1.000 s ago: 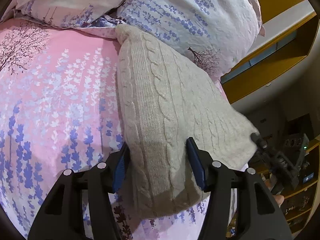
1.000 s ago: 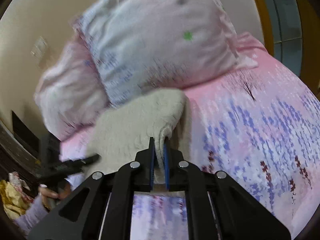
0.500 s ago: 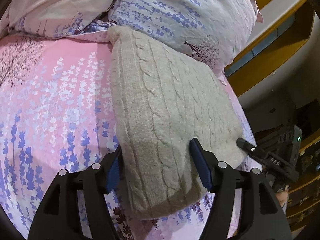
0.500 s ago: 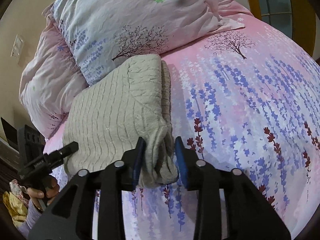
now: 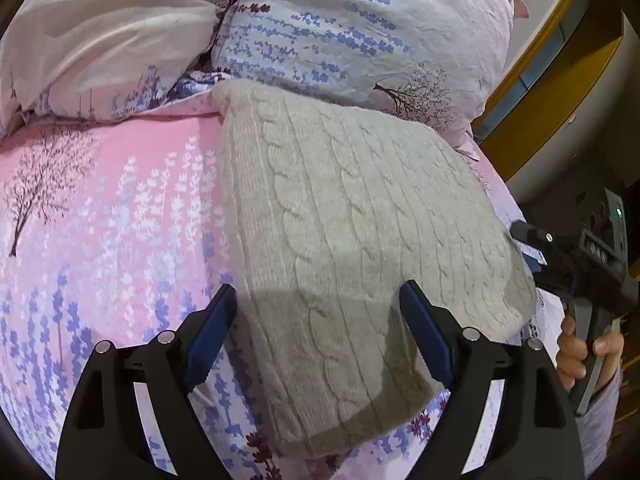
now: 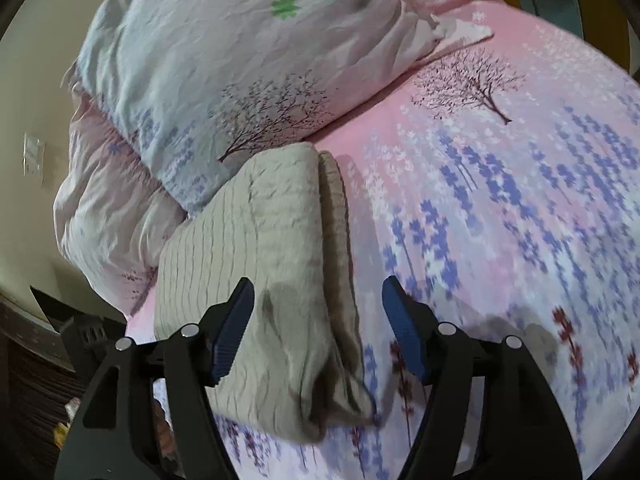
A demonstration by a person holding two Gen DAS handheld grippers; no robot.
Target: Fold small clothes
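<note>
A beige cable-knit sweater (image 5: 352, 240) lies folded into a thick rectangle on the pink flowered bedsheet (image 5: 100, 208), its far end against the pillows. My left gripper (image 5: 320, 320) hovers over its near end, jaws opening, pads clear of the knit. In the right wrist view the same sweater (image 6: 264, 264) shows its stacked folded layers. My right gripper (image 6: 318, 318) is over its near corner, jaws opening, the fabric between them but not pinched. The other gripper (image 5: 576, 264), held by a hand (image 5: 580, 348), sits past the sweater's right edge.
Two flowered pillows (image 5: 360, 32) (image 6: 248, 64) are piled at the head of the bed, touching the sweater's far end. A yellow wooden window frame (image 5: 552, 80) and dark furniture (image 6: 36, 344) stand beside the bed. Open sheet (image 6: 520, 220) stretches beyond the sweater.
My right gripper, shut on the sweater's folded edge a second ago, has let go and spread wide. My left gripper has opened wider and drawn back; the sweater now lies flat.
</note>
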